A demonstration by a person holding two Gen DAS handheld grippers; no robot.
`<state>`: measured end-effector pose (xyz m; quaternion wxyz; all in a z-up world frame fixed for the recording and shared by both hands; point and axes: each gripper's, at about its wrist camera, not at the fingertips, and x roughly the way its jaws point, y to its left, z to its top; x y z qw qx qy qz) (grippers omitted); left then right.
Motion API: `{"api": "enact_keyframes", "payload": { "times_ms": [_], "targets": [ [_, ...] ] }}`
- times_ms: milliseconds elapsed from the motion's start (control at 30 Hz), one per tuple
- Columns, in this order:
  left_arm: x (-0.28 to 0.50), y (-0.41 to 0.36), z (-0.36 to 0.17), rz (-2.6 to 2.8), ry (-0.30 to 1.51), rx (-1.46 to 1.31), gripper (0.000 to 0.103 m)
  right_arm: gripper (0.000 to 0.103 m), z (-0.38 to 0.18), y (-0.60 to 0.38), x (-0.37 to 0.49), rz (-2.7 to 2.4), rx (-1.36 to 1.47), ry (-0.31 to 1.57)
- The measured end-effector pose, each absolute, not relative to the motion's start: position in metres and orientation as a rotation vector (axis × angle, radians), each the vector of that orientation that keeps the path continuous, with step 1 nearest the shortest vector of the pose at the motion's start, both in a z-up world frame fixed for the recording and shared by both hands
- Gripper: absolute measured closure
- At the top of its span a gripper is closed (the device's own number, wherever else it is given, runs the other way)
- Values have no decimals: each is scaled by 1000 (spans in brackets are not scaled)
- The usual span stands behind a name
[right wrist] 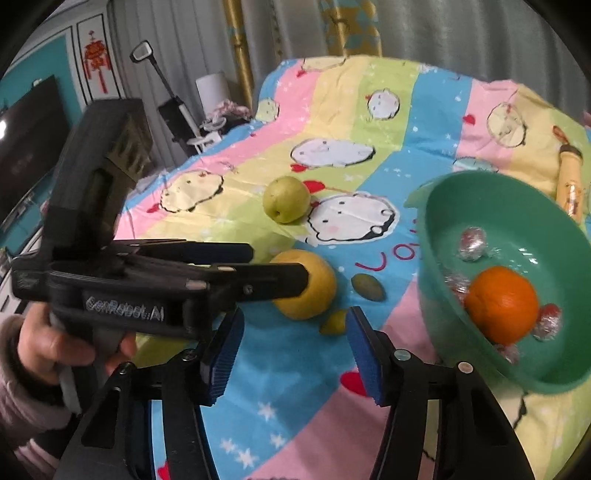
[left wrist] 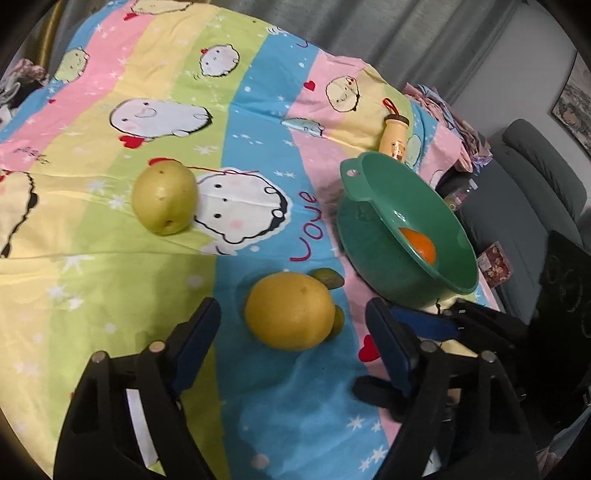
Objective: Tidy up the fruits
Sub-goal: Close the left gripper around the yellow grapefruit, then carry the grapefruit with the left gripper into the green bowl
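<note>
1. Covering the worktop: striped cartoon cloth [left wrist: 240, 122] in pink, yellow, green and blue.
2. Lying on it: pear [left wrist: 164, 201], big yellow fruit [left wrist: 290, 310], green bowl [left wrist: 373, 236] holding an orange [right wrist: 500, 304].
3. Standing behind: grey curtains [left wrist: 388, 26], a sofa [left wrist: 524, 192].
4. Hovering: left hand-held gripper [left wrist: 291, 332], jaws wide around the yellow fruit without touching; right hand-held gripper [right wrist: 295, 345], half open, empty.

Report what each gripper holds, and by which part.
Nothing is held. The left gripper stands open around the large yellow round fruit without touching it; the right gripper is open, empty.

Black tongs [right wrist: 293, 325], ribbed blue pads [right wrist: 221, 360]
</note>
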<state>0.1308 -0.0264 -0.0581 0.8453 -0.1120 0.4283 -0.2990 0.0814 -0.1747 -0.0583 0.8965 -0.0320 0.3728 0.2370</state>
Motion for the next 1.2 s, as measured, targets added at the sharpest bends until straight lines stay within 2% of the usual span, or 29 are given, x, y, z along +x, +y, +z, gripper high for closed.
{"api": "enact_keyframes", "payload": {
  "times_ms": [100,233,867,1200],
  "targets": [
    [136,-27,-61,-636,914,-251,30,49,-66,-168,94,480,-79,797],
    [143,-29,-66,-649,938,-247,47,51,-72,-164,105,498,-58,809],
    [141,-31,-66,-658,926,-229,47,53,-80,-167,115,485,-3,814],
    [116,-43,-13,-674,777,-142,47,53,-36,-177,88,479,6,678]
  ]
}}
